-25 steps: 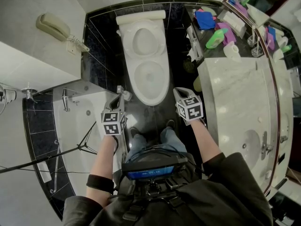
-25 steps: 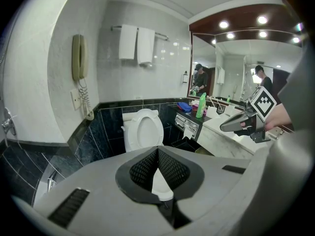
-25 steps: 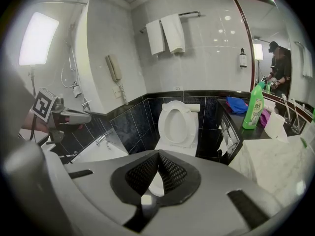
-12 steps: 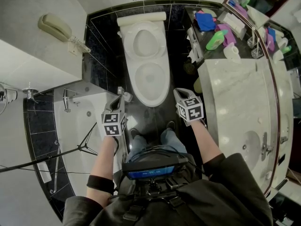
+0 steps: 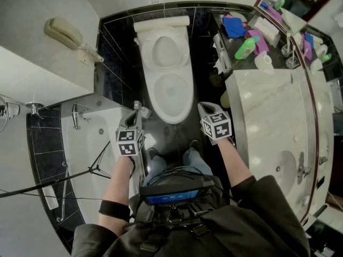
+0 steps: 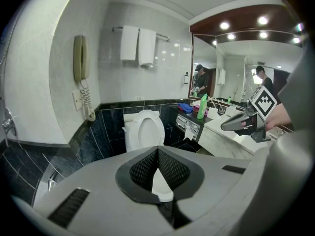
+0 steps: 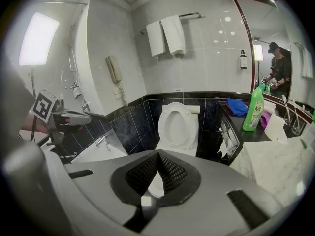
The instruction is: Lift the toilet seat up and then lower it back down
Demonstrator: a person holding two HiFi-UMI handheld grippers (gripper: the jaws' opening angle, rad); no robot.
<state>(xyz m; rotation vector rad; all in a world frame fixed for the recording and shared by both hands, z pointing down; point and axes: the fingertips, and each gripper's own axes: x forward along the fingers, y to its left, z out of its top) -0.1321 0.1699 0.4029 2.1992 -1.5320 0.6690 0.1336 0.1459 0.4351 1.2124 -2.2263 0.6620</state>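
Note:
The white toilet (image 5: 170, 90) stands against the dark tiled wall ahead of me. Its seat (image 5: 166, 50) is raised and leans back on the tank, seen upright in the left gripper view (image 6: 145, 129) and the right gripper view (image 7: 177, 122). My left gripper (image 5: 138, 107) hovers off the bowl's front left, apart from it. My right gripper (image 5: 202, 106) hovers off the front right, also apart. Both point down toward the bowl. In each gripper view the jaws meet at their tips with nothing between them: left gripper (image 6: 157, 149), right gripper (image 7: 158, 154).
A bathtub (image 5: 91, 138) with a tripod lies to the left, and a wall phone (image 5: 63, 32) hangs above it. The marble counter (image 5: 273, 122) with its sink is to the right, bottles (image 5: 246, 44) at its far end. Paper rolls (image 5: 220, 52) sit beside the toilet.

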